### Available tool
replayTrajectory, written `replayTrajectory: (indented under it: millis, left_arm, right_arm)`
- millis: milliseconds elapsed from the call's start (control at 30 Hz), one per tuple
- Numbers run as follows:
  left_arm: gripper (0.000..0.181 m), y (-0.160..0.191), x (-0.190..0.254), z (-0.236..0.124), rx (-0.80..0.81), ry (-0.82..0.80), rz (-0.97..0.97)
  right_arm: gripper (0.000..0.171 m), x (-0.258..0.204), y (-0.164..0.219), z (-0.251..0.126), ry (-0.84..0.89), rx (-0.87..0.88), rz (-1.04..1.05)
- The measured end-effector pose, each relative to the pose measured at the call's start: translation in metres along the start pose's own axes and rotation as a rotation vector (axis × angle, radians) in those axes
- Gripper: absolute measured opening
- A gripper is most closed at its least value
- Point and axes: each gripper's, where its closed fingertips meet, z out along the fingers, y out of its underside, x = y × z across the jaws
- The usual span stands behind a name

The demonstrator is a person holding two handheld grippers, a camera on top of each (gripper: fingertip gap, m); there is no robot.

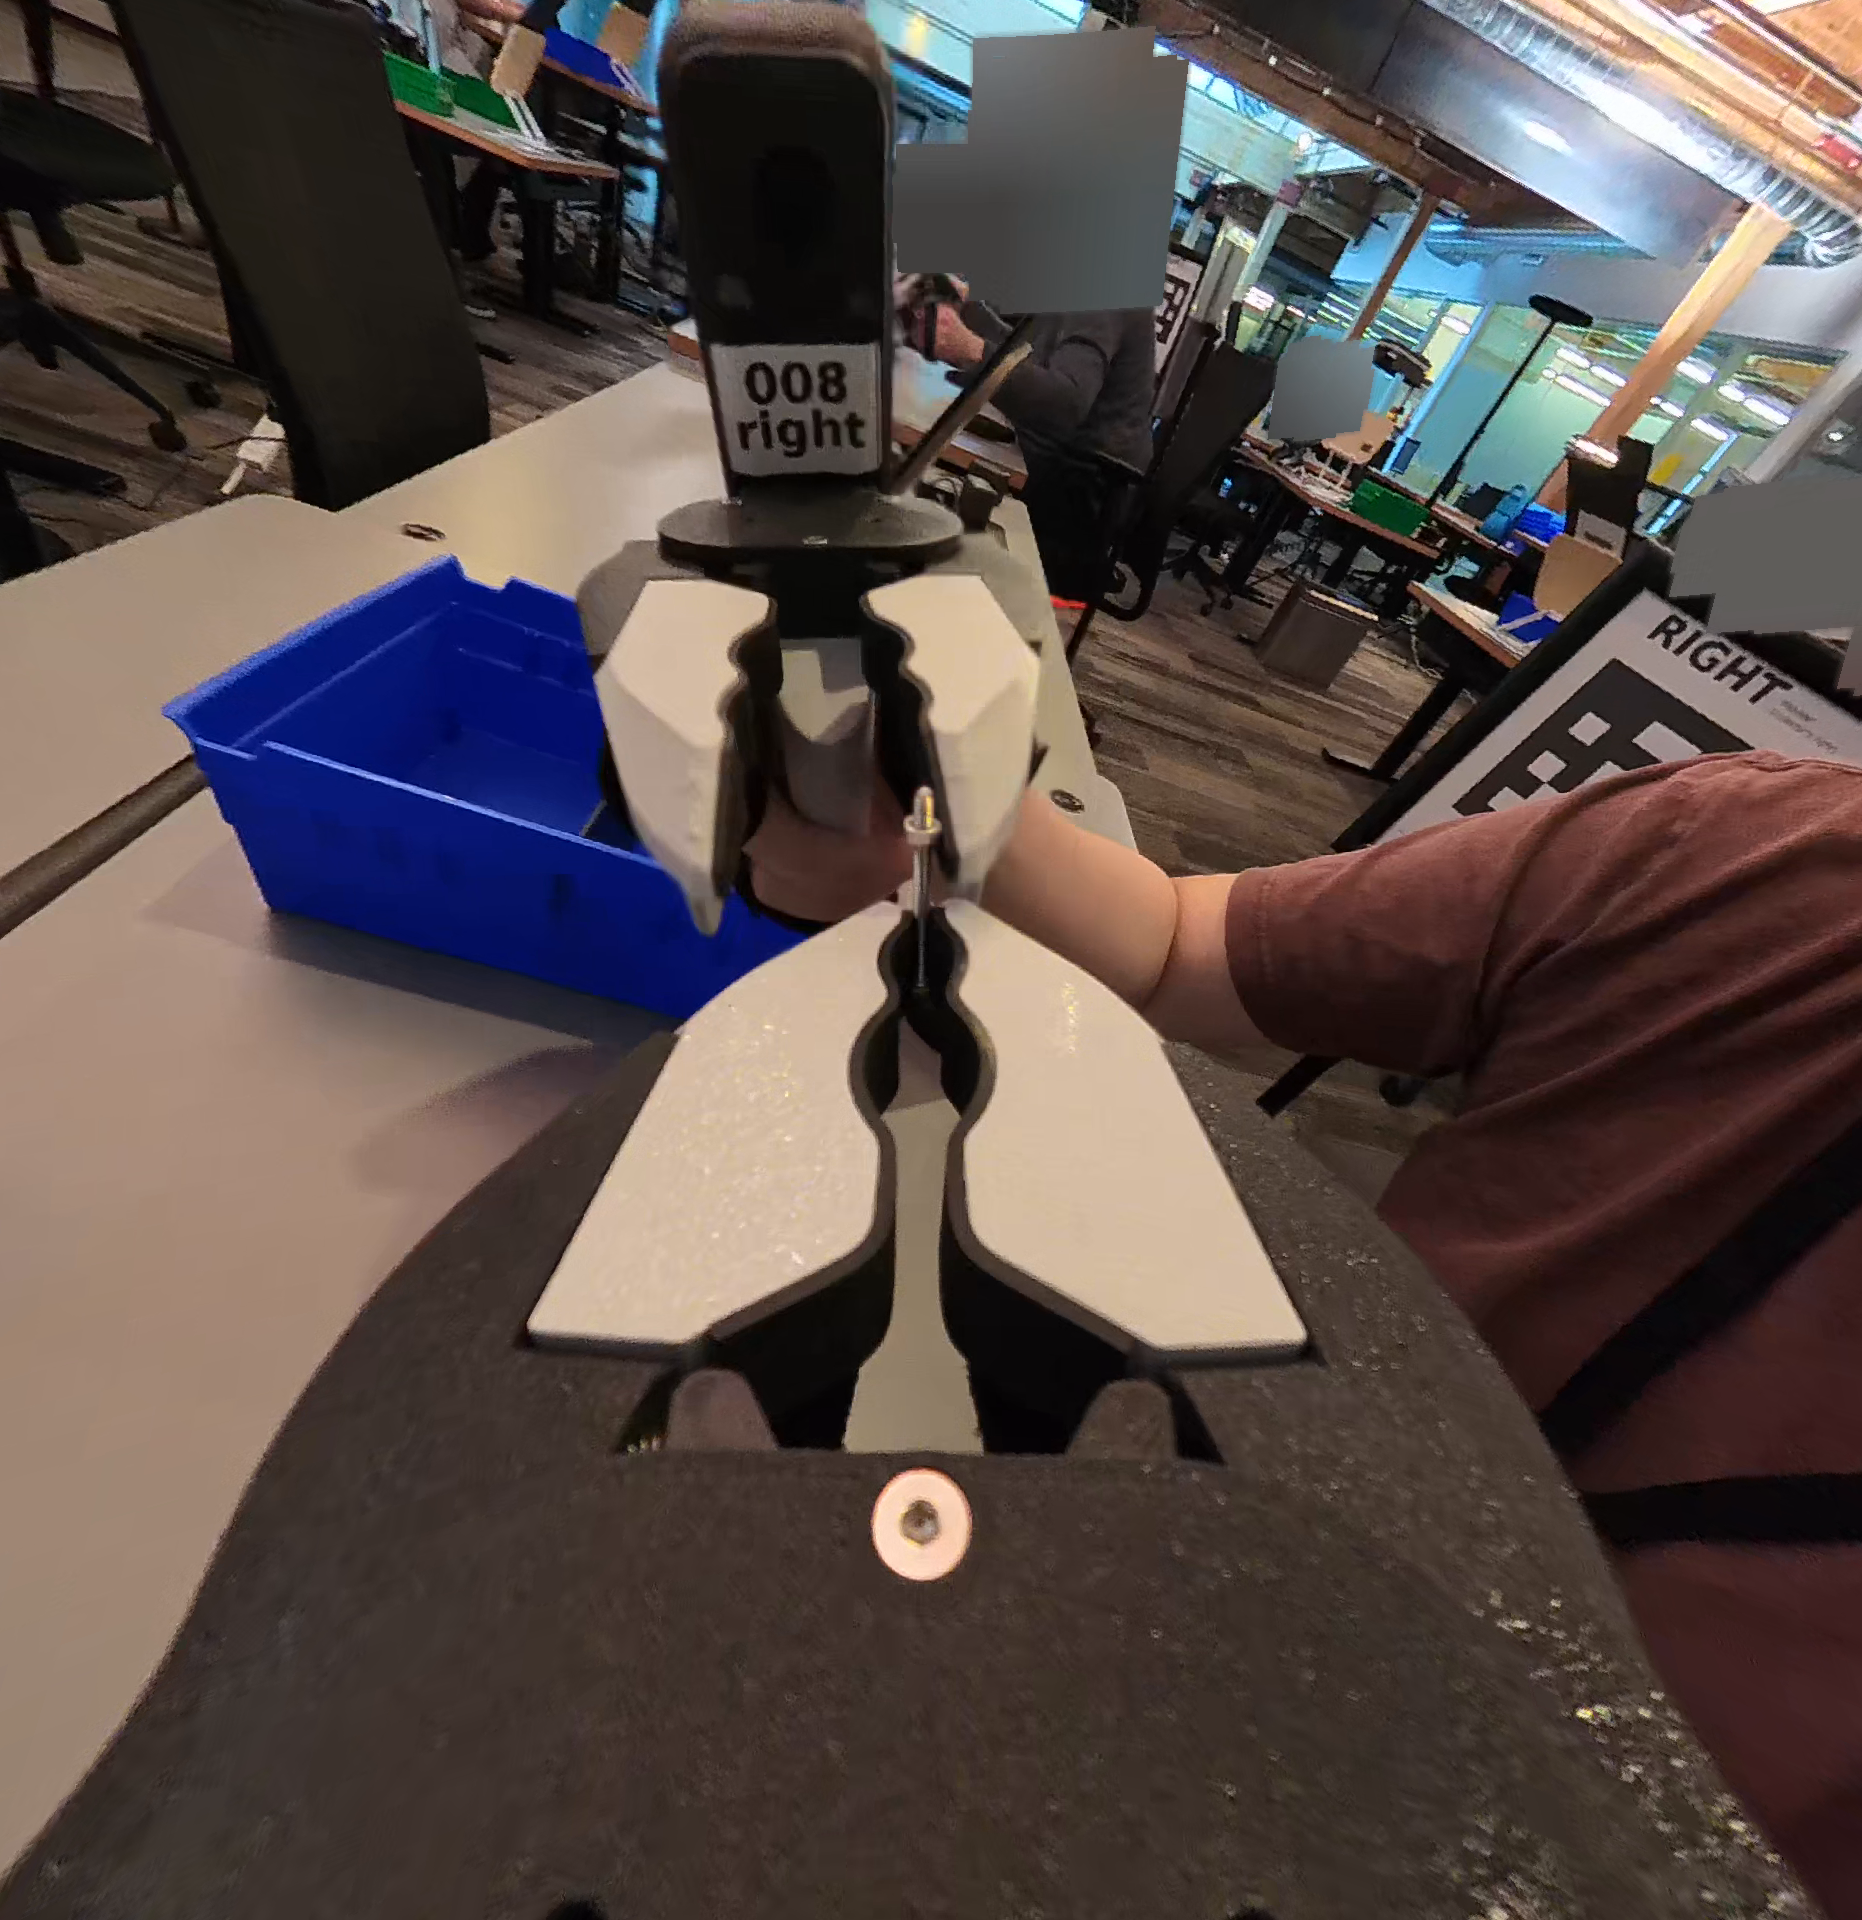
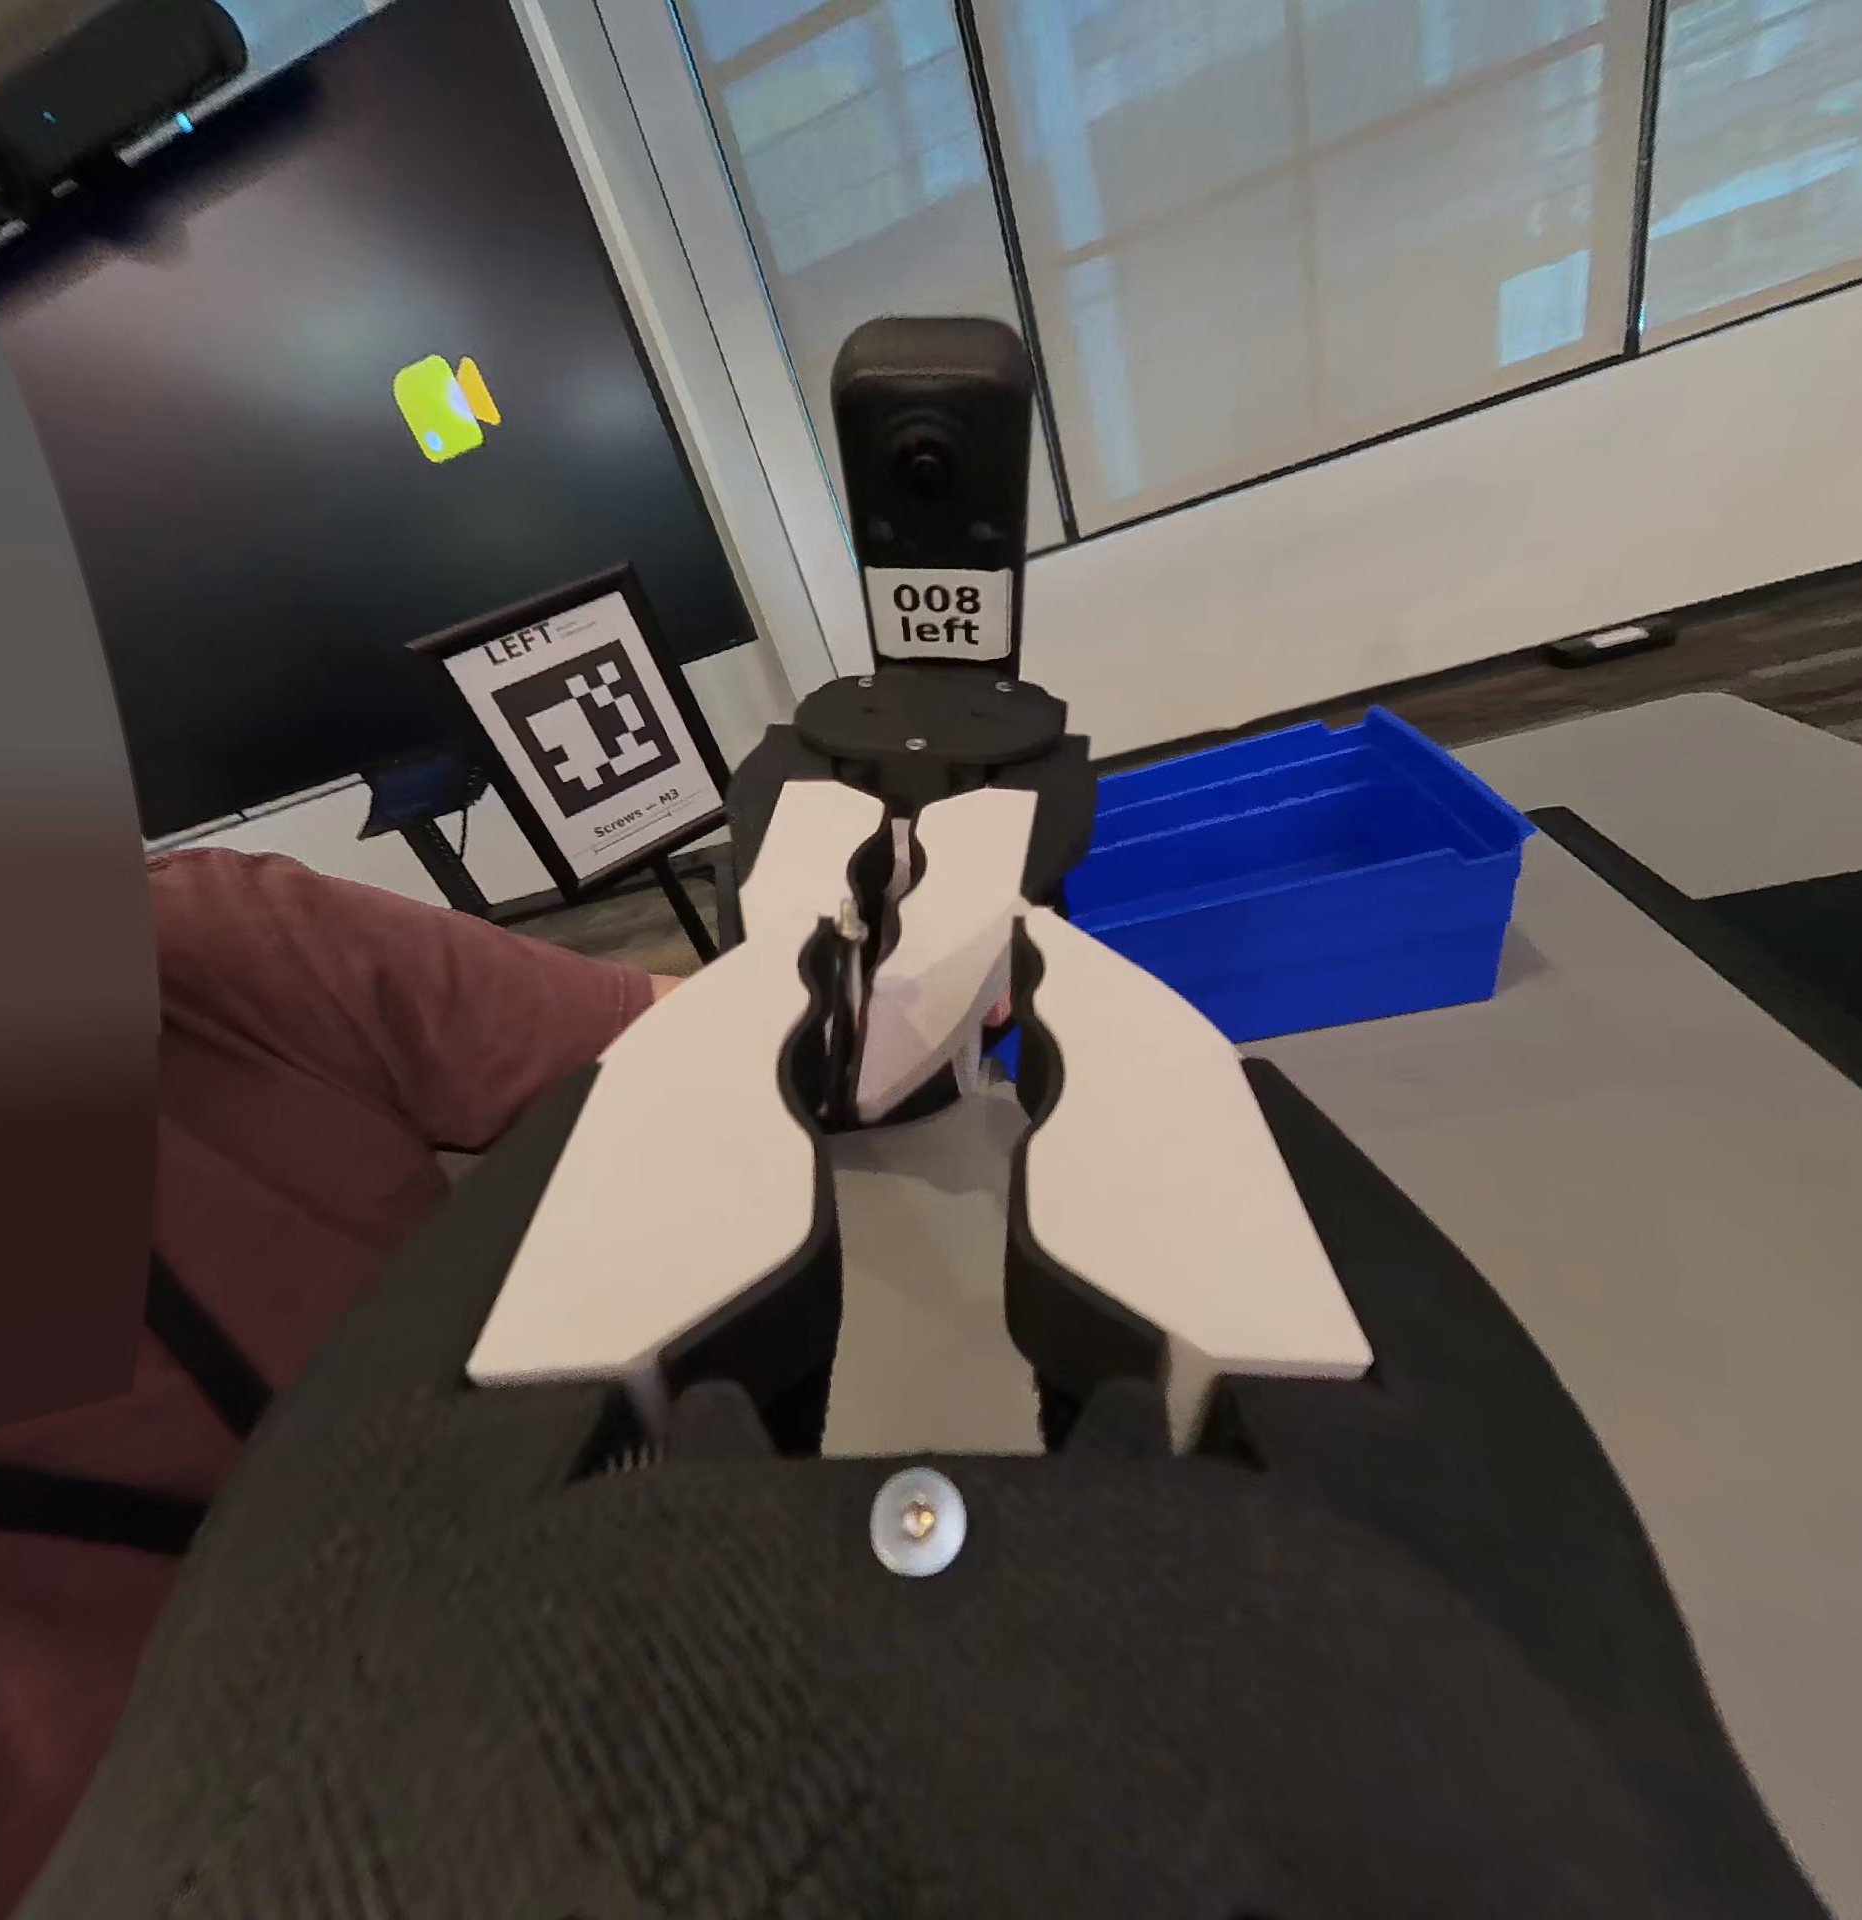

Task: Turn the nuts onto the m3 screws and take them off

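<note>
My left gripper (image 1: 922, 925) is shut on a thin M3 screw (image 1: 922, 868) that stands up out of its fingertips. A small silver piece (image 1: 922, 828) sits at the screw's top end; I cannot tell whether it is a nut or the head. My right gripper (image 1: 833, 899) faces the left one, open, and one of its fingers (image 1: 963, 769) is right beside the screw's top. In the right wrist view the right gripper (image 2: 919, 930) is open around the left gripper's tips (image 2: 880, 1081), and the screw (image 2: 847, 935) is close to its left finger (image 2: 698, 1091).
A blue plastic bin (image 1: 418, 748) stands on the grey table (image 1: 179, 1091) behind the grippers; it also shows in the right wrist view (image 2: 1322, 894). A person's arm in a maroon sleeve (image 1: 1529, 935) holds the right gripper. Marker boards on stands are beyond the table. The tips of both grippers are at nearly the same place.
</note>
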Motion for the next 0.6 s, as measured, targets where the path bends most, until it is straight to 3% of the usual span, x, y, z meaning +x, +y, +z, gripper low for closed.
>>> replayTrajectory:
  millis: [67,167,300,500,600]
  left_arm:
    - [0.002,-0.003,-0.002,-0.005,0.015,-0.002,-0.007]
    - [0.002,-0.002,-0.004,-0.004,0.013,-0.012,-0.009]
    - [0.002,0.003,0.004,0.005,-0.013,0.025,0.0]
    - [0.002,-0.004,0.001,-0.003,0.018,0.004,-0.006]
    - [0.002,0.0,0.0,0.0,-0.001,-0.005,0.005]
  right_arm:
    - [0.025,0.002,-0.004,-0.007,-0.01,0.016,0.022]
    - [0.027,-0.011,-0.003,-0.001,-0.05,0.004,-0.006]
    - [0.03,-0.006,0.003,0.012,0.028,-0.015,-0.047]
    - [0.024,0.0,-0.004,-0.01,-0.012,0.004,0.006]
    - [0.032,-0.013,-0.002,0.001,-0.039,-0.008,-0.031]
